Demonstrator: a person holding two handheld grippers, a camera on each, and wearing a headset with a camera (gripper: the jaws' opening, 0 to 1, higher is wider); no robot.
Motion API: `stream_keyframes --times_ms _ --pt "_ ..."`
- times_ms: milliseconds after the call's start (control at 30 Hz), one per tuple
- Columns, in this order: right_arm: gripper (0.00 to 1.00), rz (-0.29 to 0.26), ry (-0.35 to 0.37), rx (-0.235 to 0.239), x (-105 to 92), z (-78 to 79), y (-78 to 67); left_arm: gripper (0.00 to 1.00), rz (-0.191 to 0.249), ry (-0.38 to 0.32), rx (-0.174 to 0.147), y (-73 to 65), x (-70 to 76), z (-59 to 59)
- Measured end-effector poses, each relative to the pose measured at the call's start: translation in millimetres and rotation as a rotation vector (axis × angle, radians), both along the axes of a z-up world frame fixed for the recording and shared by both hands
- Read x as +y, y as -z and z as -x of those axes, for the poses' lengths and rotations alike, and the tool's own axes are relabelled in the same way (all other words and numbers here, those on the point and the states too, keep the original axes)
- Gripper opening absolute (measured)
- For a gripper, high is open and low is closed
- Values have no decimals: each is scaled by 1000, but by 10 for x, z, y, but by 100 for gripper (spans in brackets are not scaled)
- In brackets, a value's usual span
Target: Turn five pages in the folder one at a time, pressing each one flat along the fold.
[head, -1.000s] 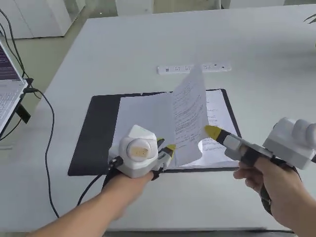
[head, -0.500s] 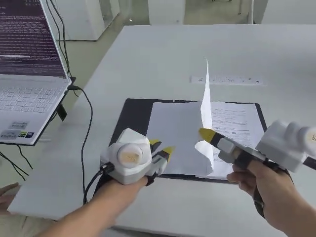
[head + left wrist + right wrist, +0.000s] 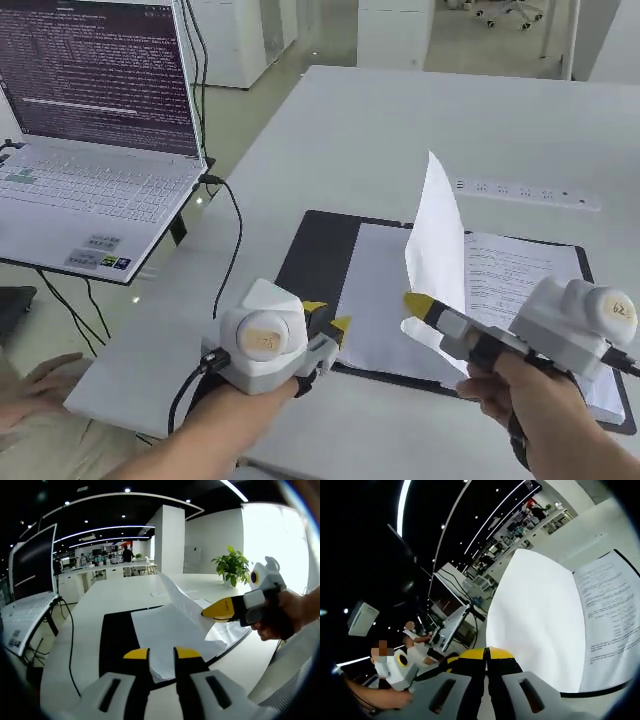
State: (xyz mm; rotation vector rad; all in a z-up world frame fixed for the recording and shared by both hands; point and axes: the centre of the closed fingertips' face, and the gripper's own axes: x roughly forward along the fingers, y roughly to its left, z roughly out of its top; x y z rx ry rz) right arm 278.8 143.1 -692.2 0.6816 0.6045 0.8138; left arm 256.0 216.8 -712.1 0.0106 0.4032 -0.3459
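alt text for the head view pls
The right gripper pinches a white page, lifted upright above an open black folder on a white table. The left gripper hovers, jaws slightly apart, by the folder's near left corner; an open laptop sits far left, a power strip beyond.

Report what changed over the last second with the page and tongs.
The right tongs swung the page they pinch leftward, from above the printed stack to roughly upright over the fold. The left tongs stayed open near the front edge of the folder, holding nothing. The rest is camera shift.
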Motion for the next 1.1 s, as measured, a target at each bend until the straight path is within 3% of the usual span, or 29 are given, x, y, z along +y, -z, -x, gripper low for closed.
stream_keyframes --times_ms 233,433,933,1100 --pt "0 43 -46 47 248 4 279 17 14 -39 7 9 183 43" --pt "0 79 -65 81 403 -8 479 17 17 -52 12 23 248 61" --pt "0 162 -82 218 636 -17 1006 16 31 -67 36 122 287 74" --pt "0 189 -86 217 660 -1 1083 16 31 -65 44 149 281 63"
